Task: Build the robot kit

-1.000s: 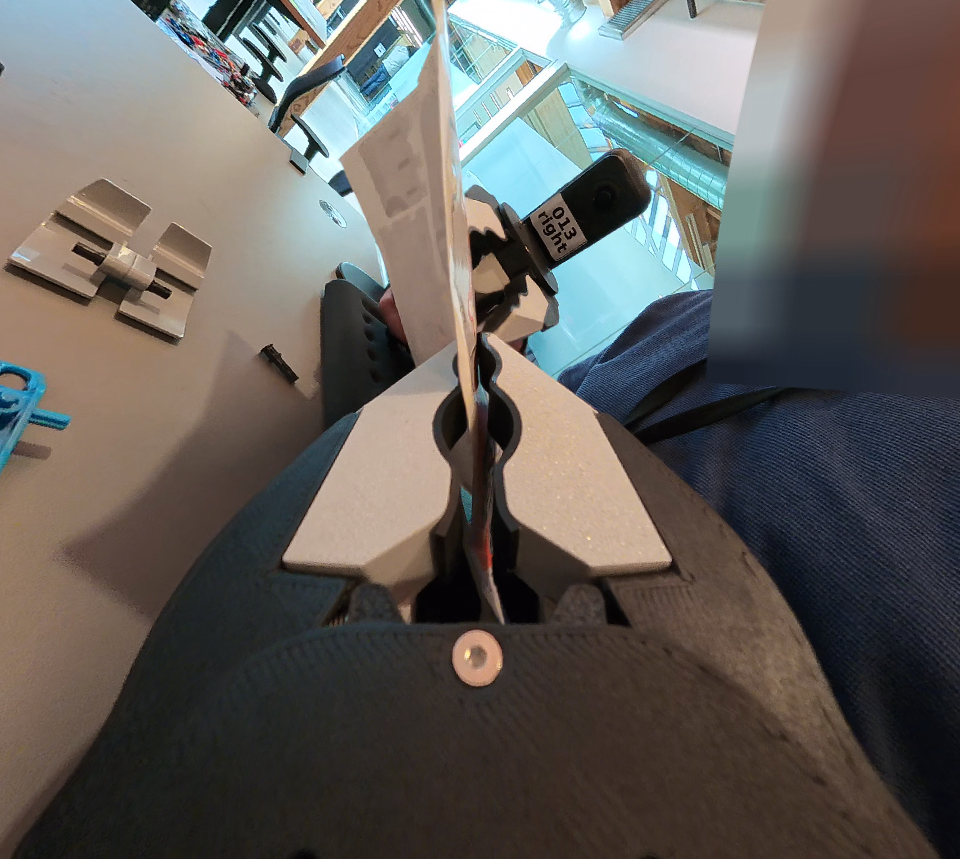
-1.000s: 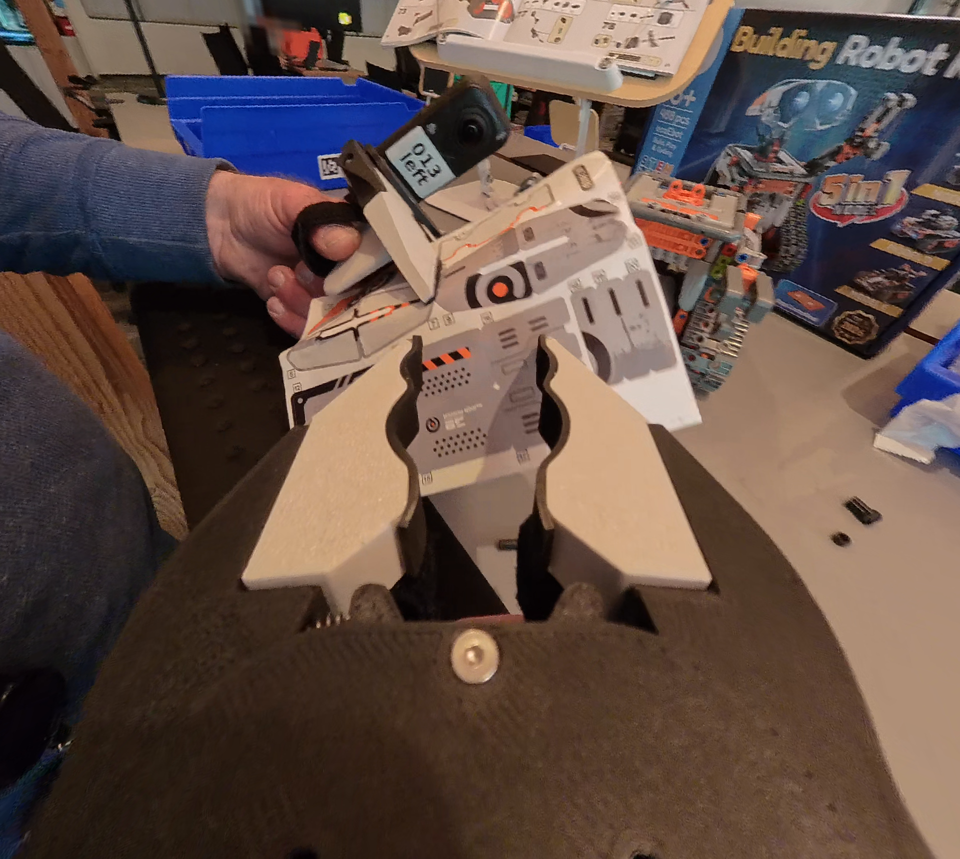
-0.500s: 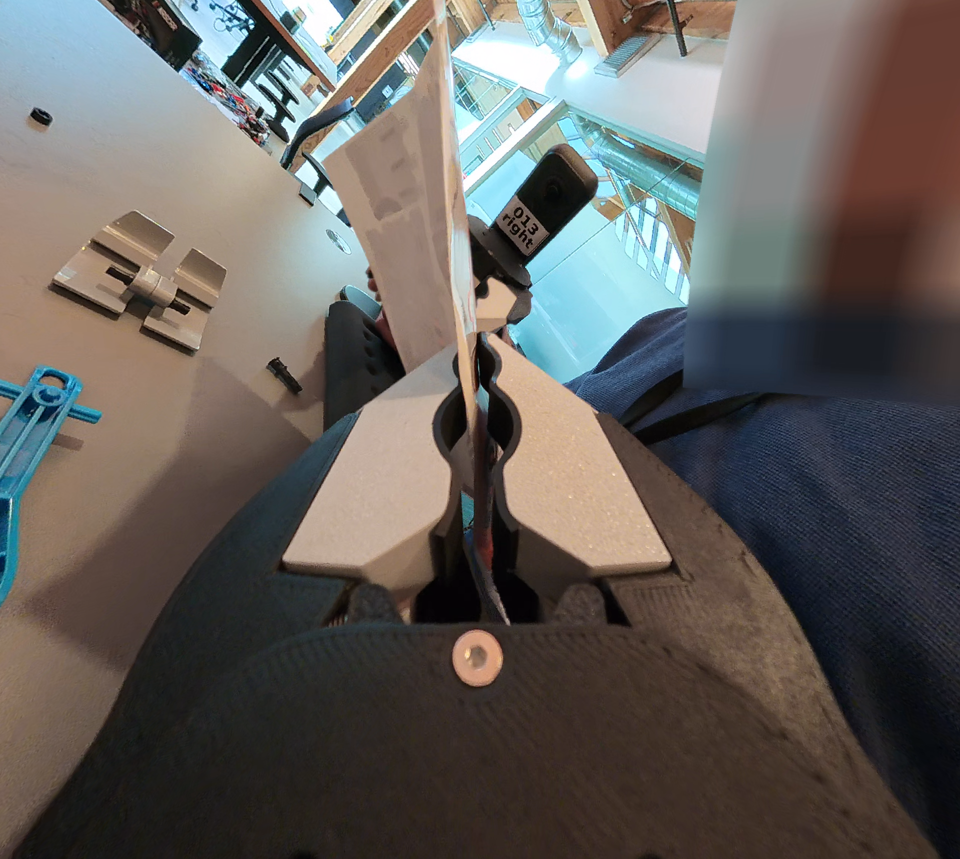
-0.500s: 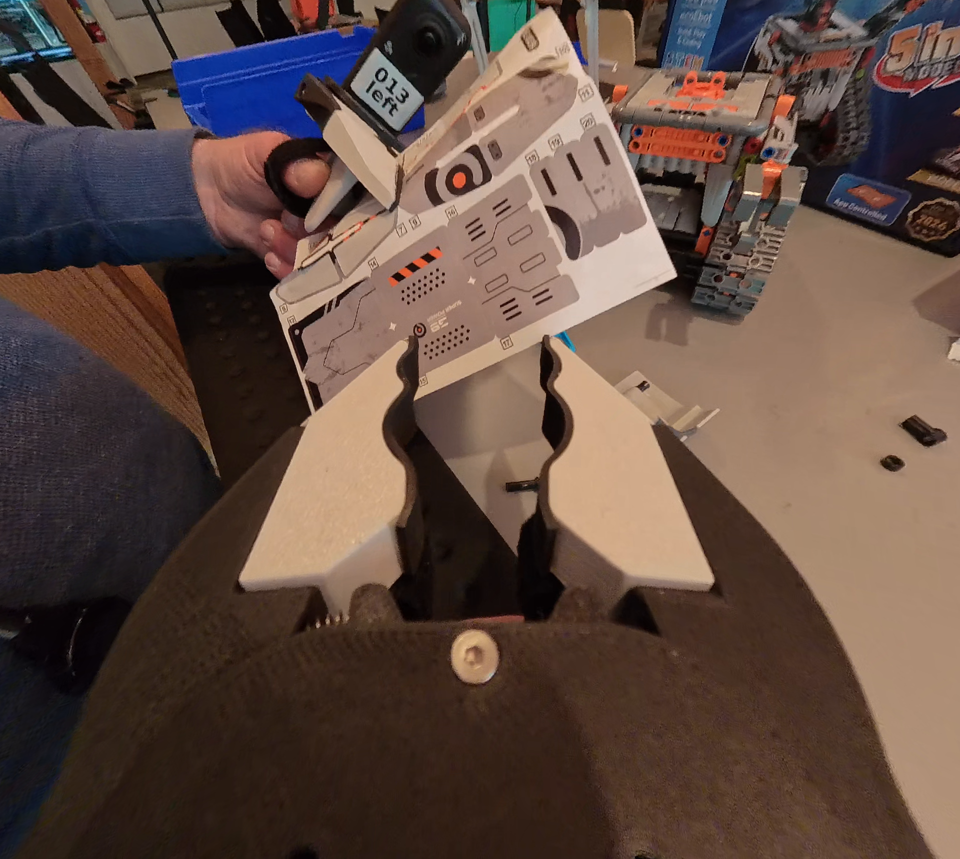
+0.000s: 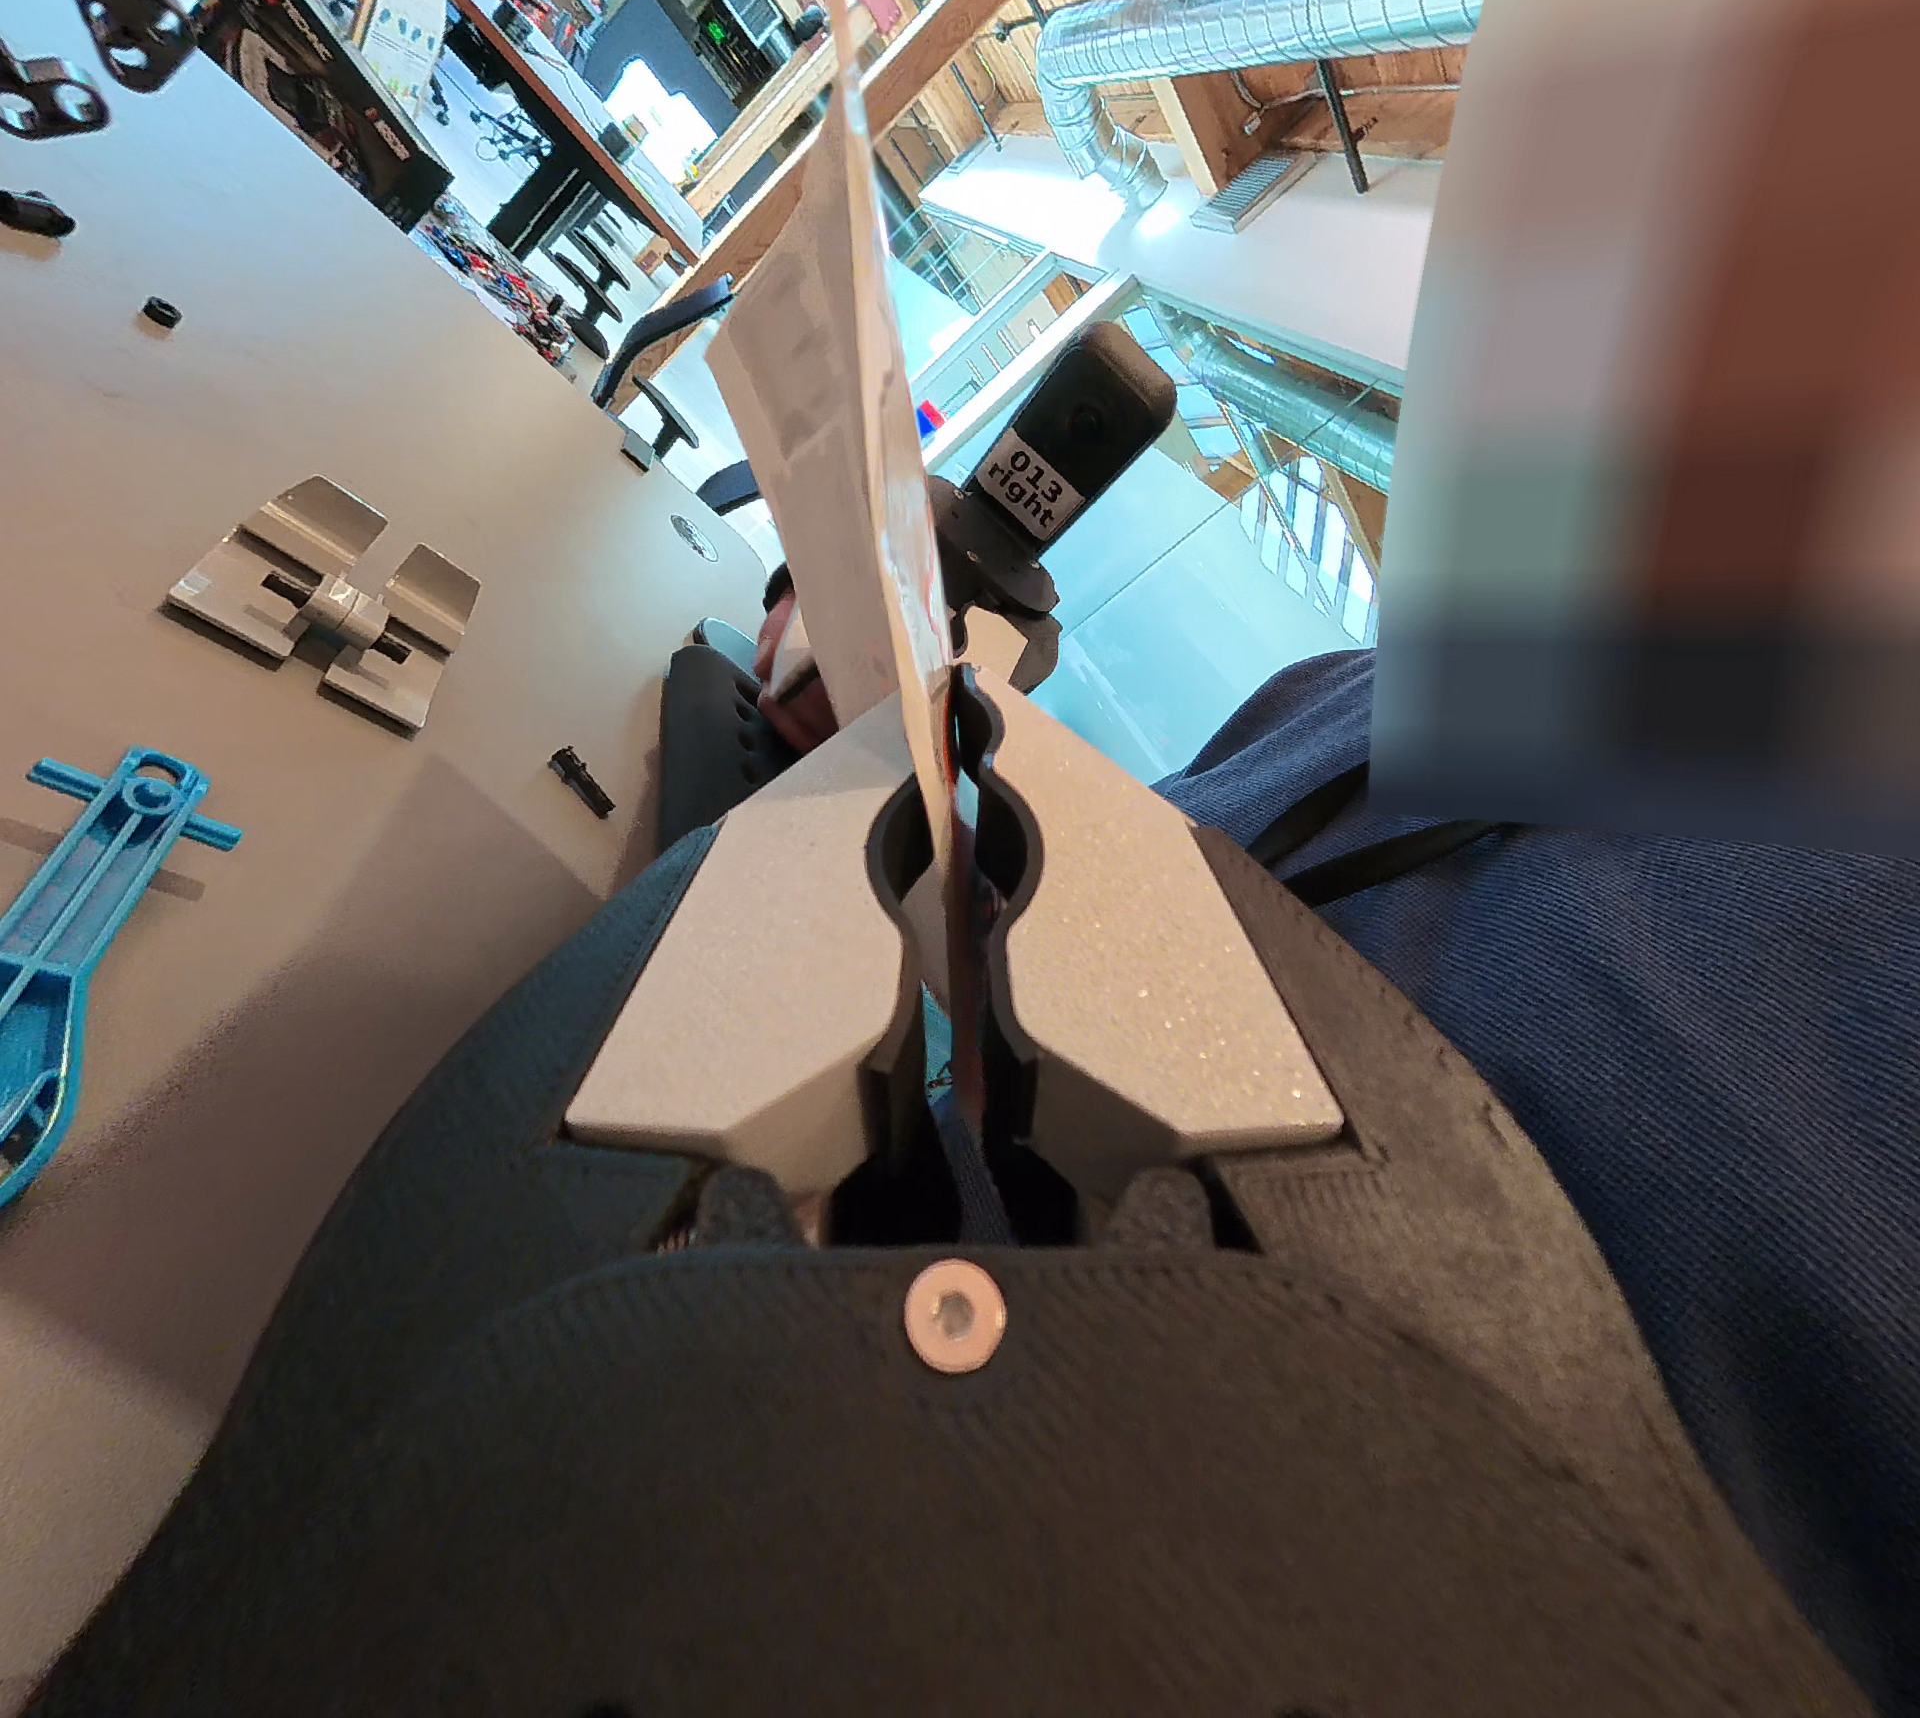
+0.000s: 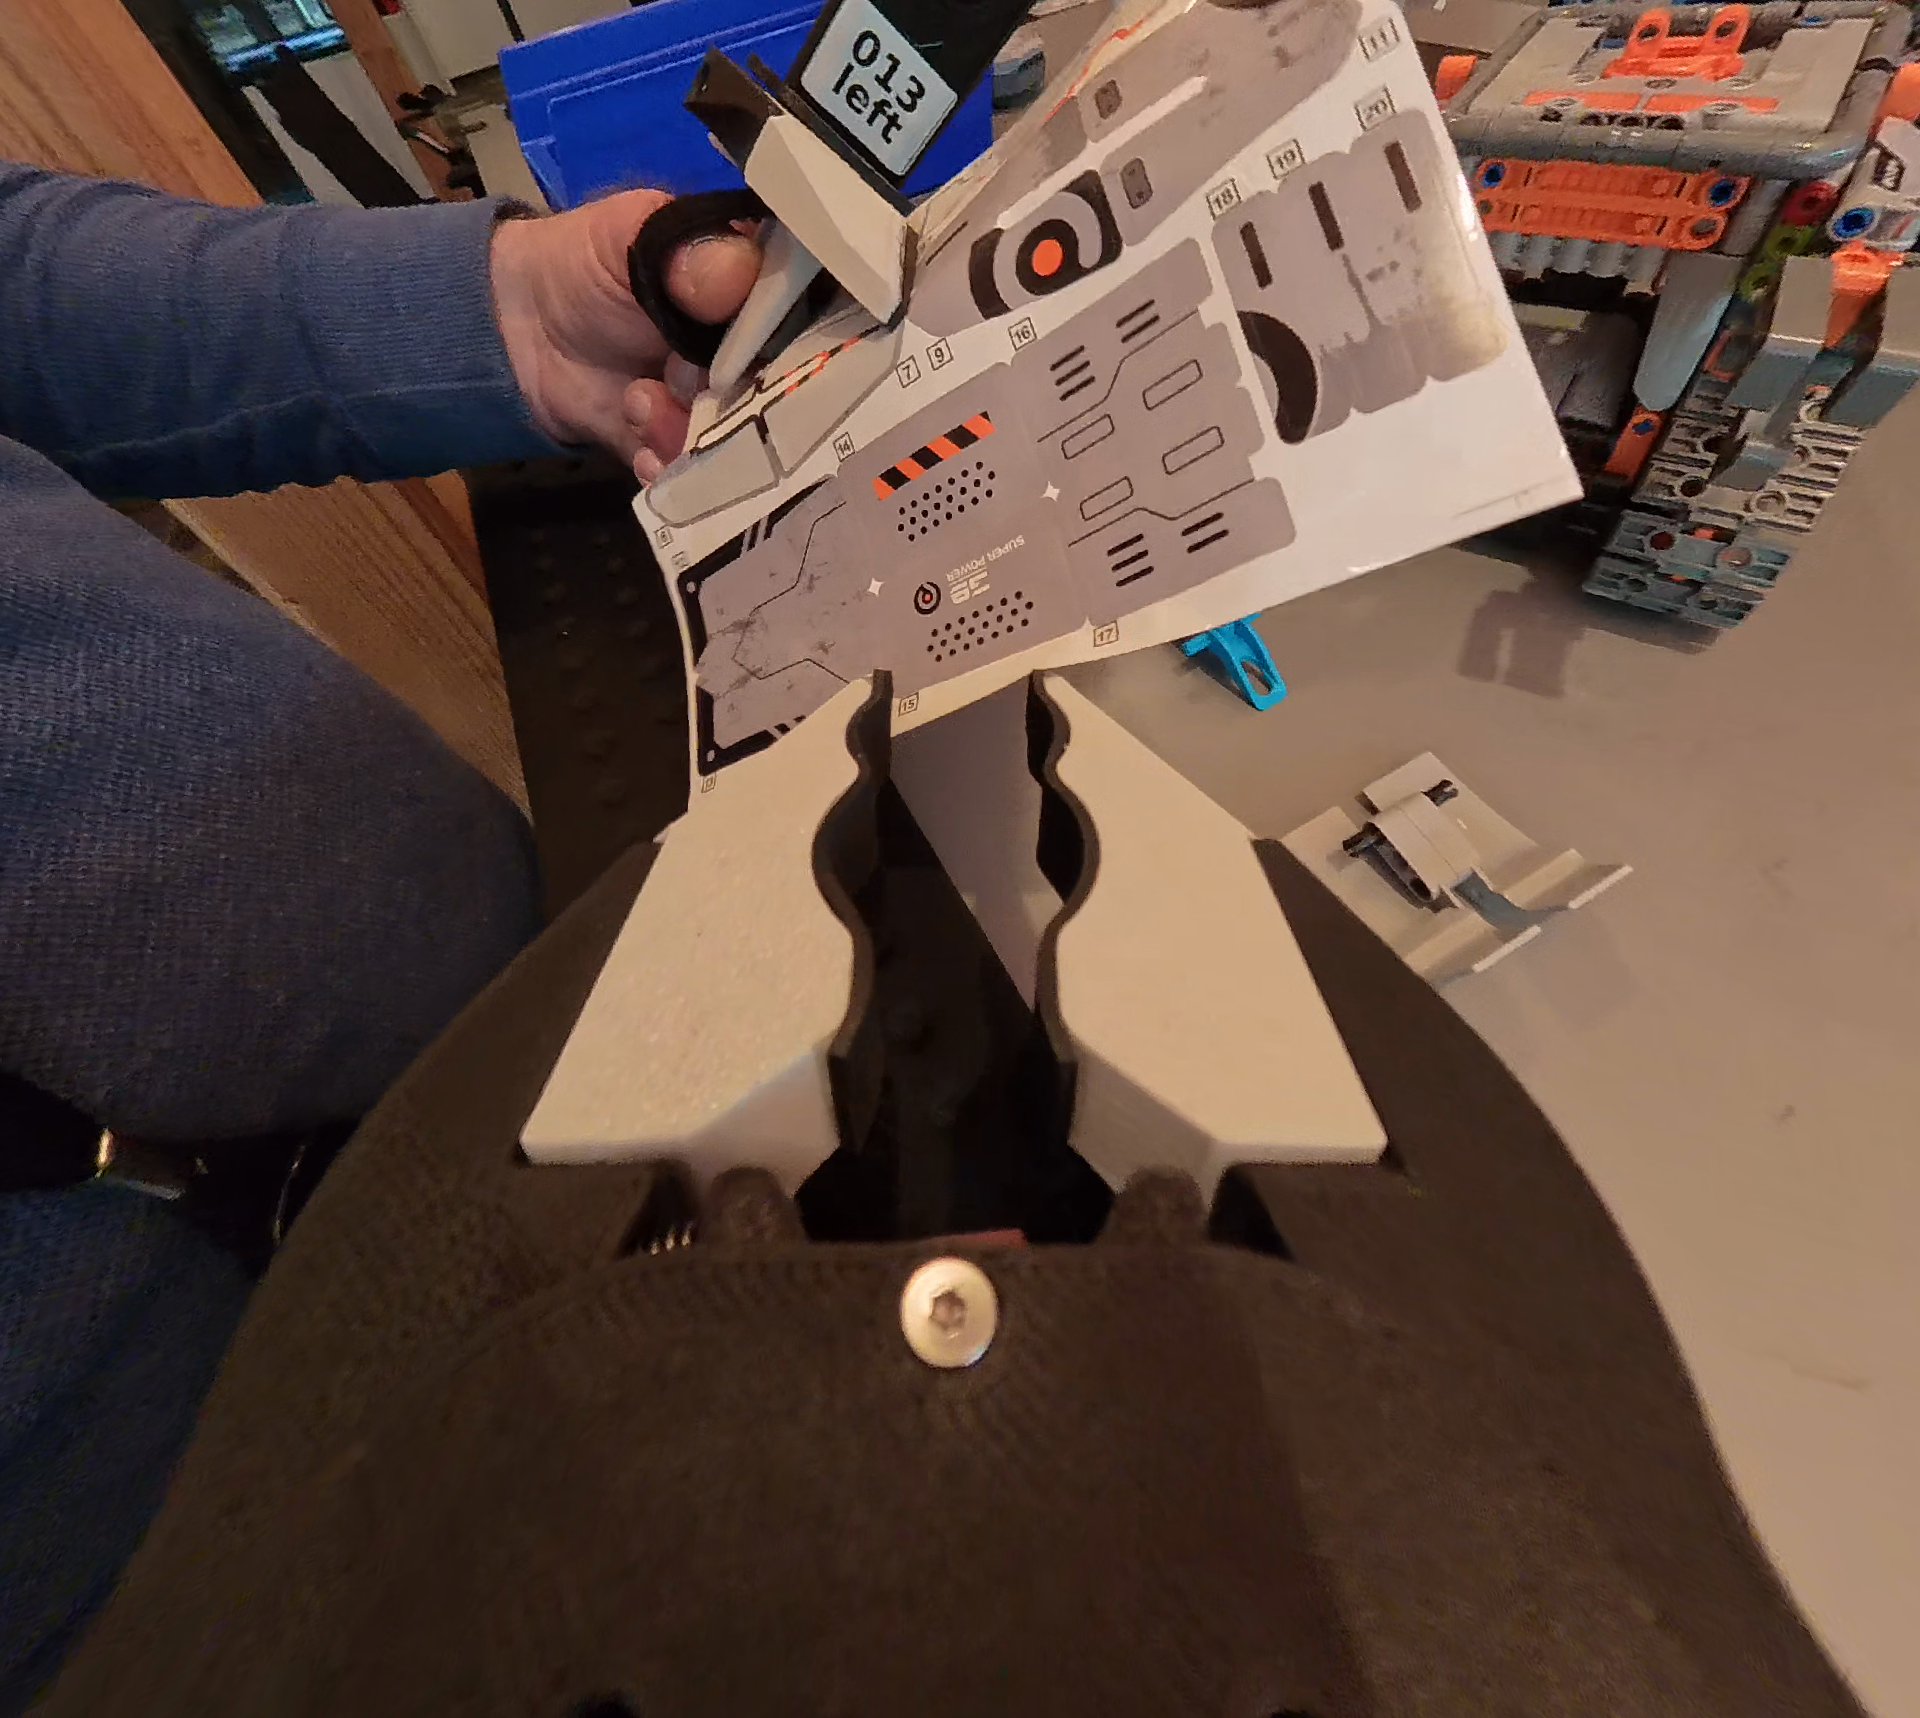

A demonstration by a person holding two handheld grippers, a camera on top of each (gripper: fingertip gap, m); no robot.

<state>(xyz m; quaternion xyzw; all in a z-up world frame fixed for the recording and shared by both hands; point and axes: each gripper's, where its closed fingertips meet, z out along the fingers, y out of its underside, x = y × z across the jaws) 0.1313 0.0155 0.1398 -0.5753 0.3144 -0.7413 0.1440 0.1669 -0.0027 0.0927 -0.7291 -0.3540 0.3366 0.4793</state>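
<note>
My left gripper [image 5: 956, 692] is shut on a white sticker sheet [image 5: 831, 442] with grey, black and orange decals, seen edge-on and standing up from the jaws. In the right wrist view the sheet [image 6: 1091, 421] faces me, held near its upper left by the left gripper [image 6: 899, 271] in a person's hand [image 6: 582, 318]. My right gripper [image 6: 961, 702] is open and empty, its tips just under the sheet's lower edge. It also shows behind the sheet in the left wrist view [image 5: 997, 629].
On the grey table [image 6: 1662, 1045] lie a grey hinged plate part [image 6: 1444, 858] [image 5: 322, 598], a blue plastic tool [image 5: 62, 920] [image 6: 1242, 660] and a small black pin [image 5: 582, 780]. A grey-and-orange brick vehicle [image 6: 1683, 318] stands far right. A blue bin [image 6: 623, 89] sits behind. My right fingertips sit around 7 cm from my left ones.
The right gripper has drawn back and down, so the sheet no longer overlaps its fingers. The left gripper still holds the sheet and has lifted it slightly.
</note>
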